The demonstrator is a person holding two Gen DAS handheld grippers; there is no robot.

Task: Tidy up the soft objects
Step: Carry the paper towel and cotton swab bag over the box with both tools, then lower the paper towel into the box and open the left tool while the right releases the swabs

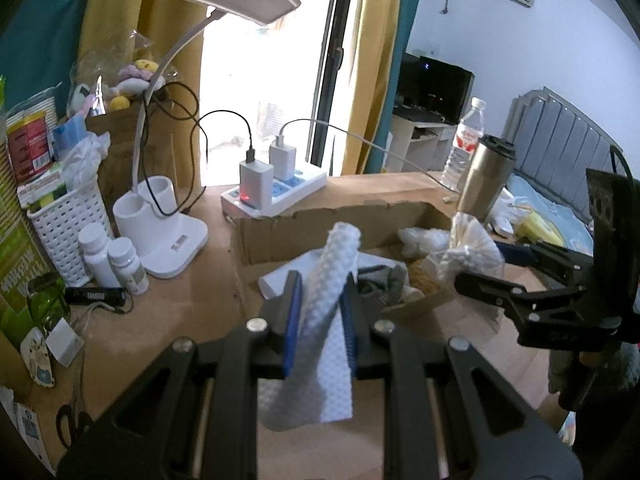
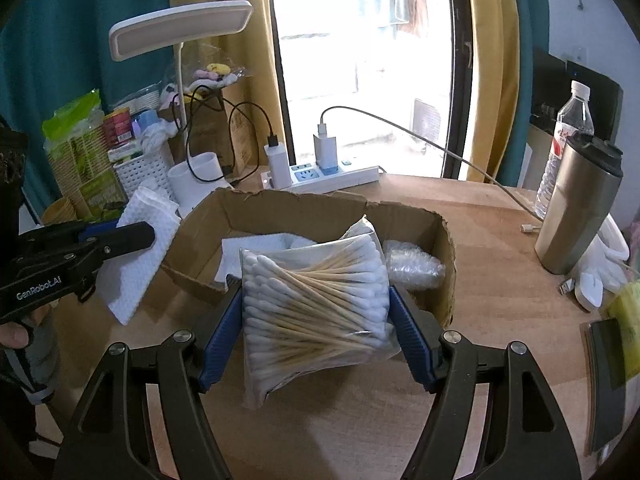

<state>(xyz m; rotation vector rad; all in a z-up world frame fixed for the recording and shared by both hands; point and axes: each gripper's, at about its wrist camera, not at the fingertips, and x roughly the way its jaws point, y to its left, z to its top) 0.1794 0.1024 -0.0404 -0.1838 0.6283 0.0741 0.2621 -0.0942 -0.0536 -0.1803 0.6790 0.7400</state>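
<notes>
My left gripper (image 1: 320,300) is shut on a white textured cloth (image 1: 324,320) that hangs down in front of the cardboard box (image 1: 280,232). The same cloth (image 2: 136,256) and left gripper (image 2: 120,236) show at the left of the right wrist view. My right gripper (image 2: 316,316) is shut on a clear bag of cotton swabs (image 2: 312,300), held over the box's (image 2: 328,208) near edge. In the left wrist view the right gripper (image 1: 480,268) holds that bag (image 1: 468,248) over the box. Inside the box lie a white cloth (image 2: 256,248) and a bubble-wrap bundle (image 2: 412,264).
A white desk lamp (image 1: 168,240), power strip with chargers (image 1: 276,192), white basket (image 1: 68,224) and two pill bottles (image 1: 112,260) stand left of the box. A steel tumbler (image 2: 580,204) and water bottle (image 2: 568,128) stand at the right. A phone (image 2: 608,380) lies at the right edge.
</notes>
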